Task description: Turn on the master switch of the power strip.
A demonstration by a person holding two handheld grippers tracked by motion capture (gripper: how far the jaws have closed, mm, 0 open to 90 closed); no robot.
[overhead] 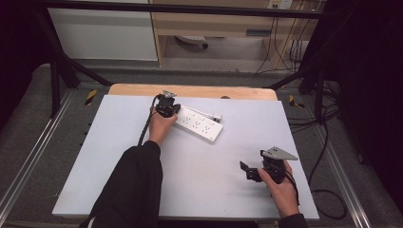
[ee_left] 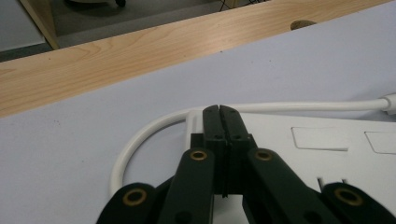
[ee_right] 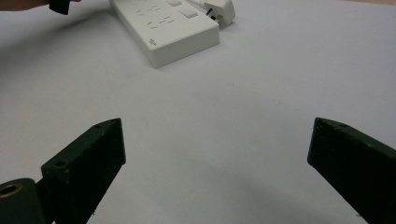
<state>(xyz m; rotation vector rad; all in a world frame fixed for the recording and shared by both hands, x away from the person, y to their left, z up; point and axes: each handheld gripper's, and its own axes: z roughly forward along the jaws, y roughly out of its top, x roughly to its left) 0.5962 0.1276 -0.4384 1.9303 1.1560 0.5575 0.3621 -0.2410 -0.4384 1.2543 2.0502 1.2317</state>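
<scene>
- Sleeve, black, near left edge of the scene; covers the person's left forearm, which reaches away over the table toward the far centre.
- Right hand, near right, bare, holding the right gripper.
- Right gripper, near right of the table, well apart from the power strip; a grey three-cornered plate sits on top. In the right gripper view its jaws stand wide apart with bare table surface between them and nothing held; midpoint between tips at.
- Table, pale grey-white top; a strip of light wood runs along its far edge.
- Left hand, centre of the table toward the far side, holding the left gripper just left of the power strip.
- Power strip, white, several sockets, lying flat at far centre and running at a slant from far left to near right; seen also in the right gripper view.
- Left gripper, at the far left end of the power strip. In the left gripper view its jaws are pressed together with nothing between them, tips over the end of the strip's top face; contact with the strip cannot be told.
- Cord, white, leaving the strip's left end, curling in a loop, then running along the strip's far side.
- Plug, white, just beyond the strip on its far side.
- Floor beyond the table: grey, with dark cables at far right.
</scene>
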